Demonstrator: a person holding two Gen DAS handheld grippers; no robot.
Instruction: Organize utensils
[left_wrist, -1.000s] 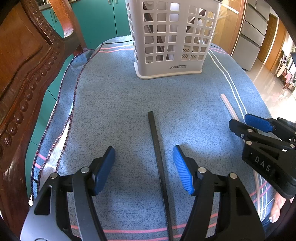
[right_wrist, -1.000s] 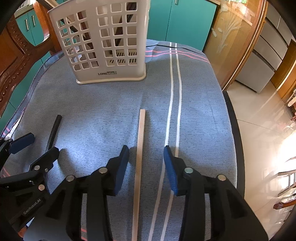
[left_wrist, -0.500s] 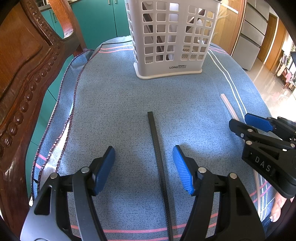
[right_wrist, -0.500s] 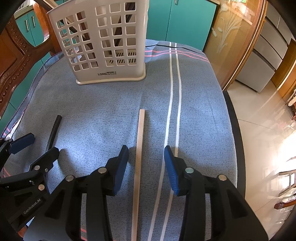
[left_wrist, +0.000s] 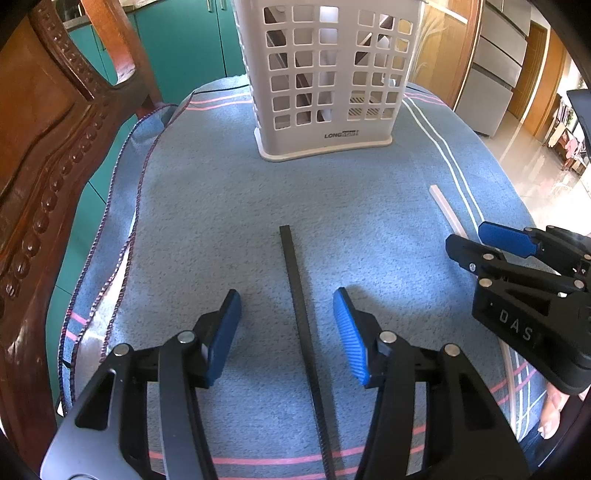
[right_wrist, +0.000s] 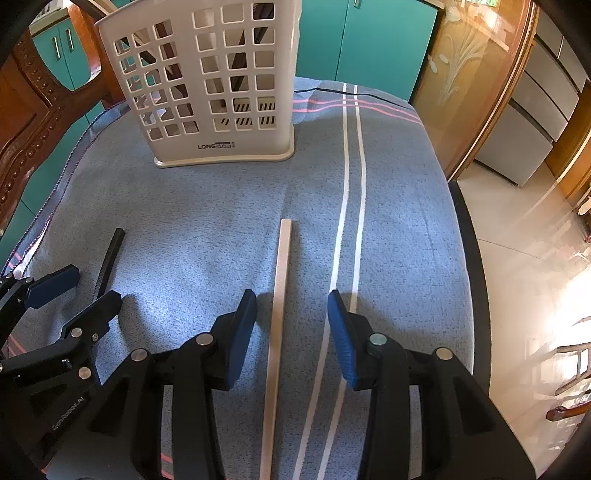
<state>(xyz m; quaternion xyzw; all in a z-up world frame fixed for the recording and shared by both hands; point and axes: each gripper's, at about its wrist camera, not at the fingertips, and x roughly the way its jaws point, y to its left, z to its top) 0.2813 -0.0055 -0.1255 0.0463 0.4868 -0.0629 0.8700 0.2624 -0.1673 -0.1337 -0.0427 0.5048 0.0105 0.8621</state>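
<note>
Two hand-held grippers over a table covered with a blue cloth (left_wrist: 229, 206) bearing white and pink stripes. Left gripper (left_wrist: 287, 325): jaws apart and just narrowed, blue pads (left_wrist: 349, 339) on either side of a black stick (left_wrist: 299, 306) that lies flat on the cloth; a gap shows between each pad and the stick, so nothing is gripped. The stick runs lengthwise between the jaws, its far end pointing towards the basket. Right gripper (right_wrist: 291, 332): jaws partly open, standing either side of a pale wooden stick (right_wrist: 280, 295), also flat on the cloth; the pads do not touch it, and the stick lies nearer the left-hand pad in the right wrist view. This stick lies just beside a pair of white stripes and roughly parallel to them.

A white plastic basket (left_wrist: 325, 74) with a grid of square holes stands upright at the far side of the table, well apart from both sticks; lettering is printed near its base. Both sticks lie side by side, well apart from each other, each under its own gripper. A carved wooden chair (left_wrist: 40, 155) stands at the left edge of the table; teal cabinet doors (right_wrist: 369, 40) lie behind. Part of a person's hand (left_wrist: 552, 413) shows below the right gripper in the left wrist view
</note>
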